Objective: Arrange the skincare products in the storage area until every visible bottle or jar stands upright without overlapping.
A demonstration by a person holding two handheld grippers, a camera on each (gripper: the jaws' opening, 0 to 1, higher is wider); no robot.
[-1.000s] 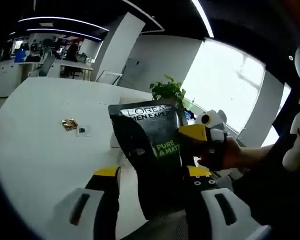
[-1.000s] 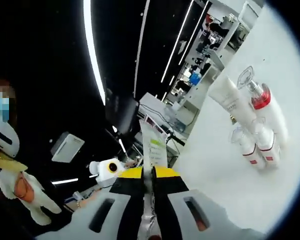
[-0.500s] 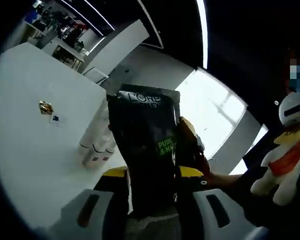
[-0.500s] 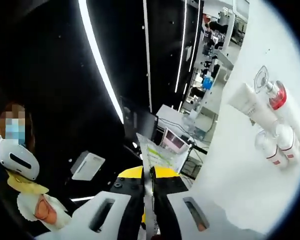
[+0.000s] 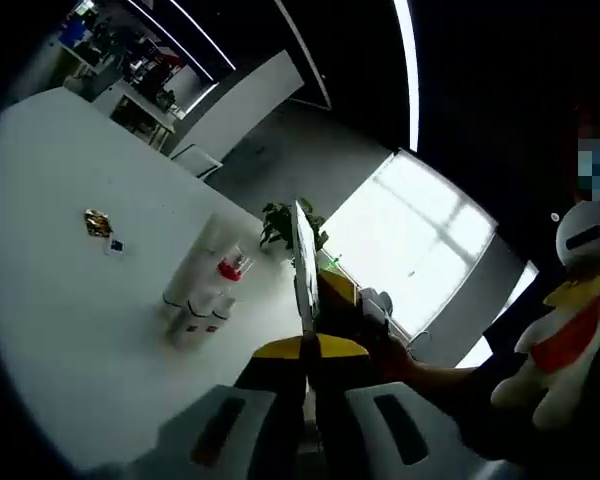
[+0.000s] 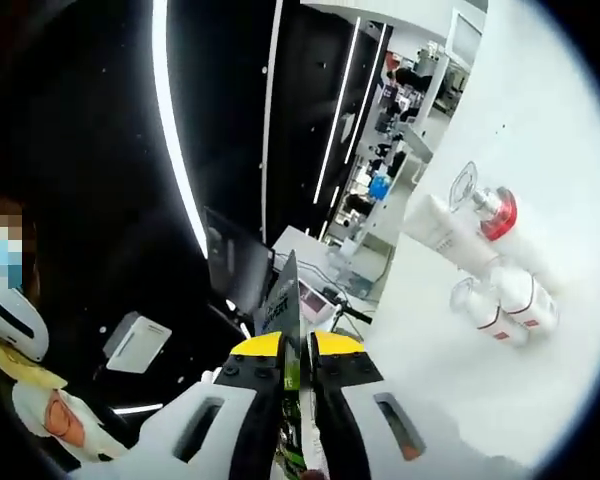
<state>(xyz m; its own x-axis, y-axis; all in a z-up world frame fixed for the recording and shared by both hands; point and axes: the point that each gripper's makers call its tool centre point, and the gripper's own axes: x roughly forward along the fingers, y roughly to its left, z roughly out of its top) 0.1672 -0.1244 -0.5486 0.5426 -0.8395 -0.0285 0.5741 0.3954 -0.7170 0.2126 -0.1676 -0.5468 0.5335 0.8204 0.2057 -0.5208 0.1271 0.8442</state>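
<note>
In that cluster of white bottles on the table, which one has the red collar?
The pump bottle with a clear cap, at the cluster's far end beside the white tube. The two small bottles show red only as label bands.

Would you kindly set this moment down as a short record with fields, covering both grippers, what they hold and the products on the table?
left gripper: shut on the flat dark L'Oreal sachet, seen edge-on
right gripper: shut on the same sachet
surface: white table
products: cluster of white bottles, one with a red collar and clear cap
bottle pose: upright or lying, cannot tell
other: small gold wrapper; green potted plant; plush toy
</note>
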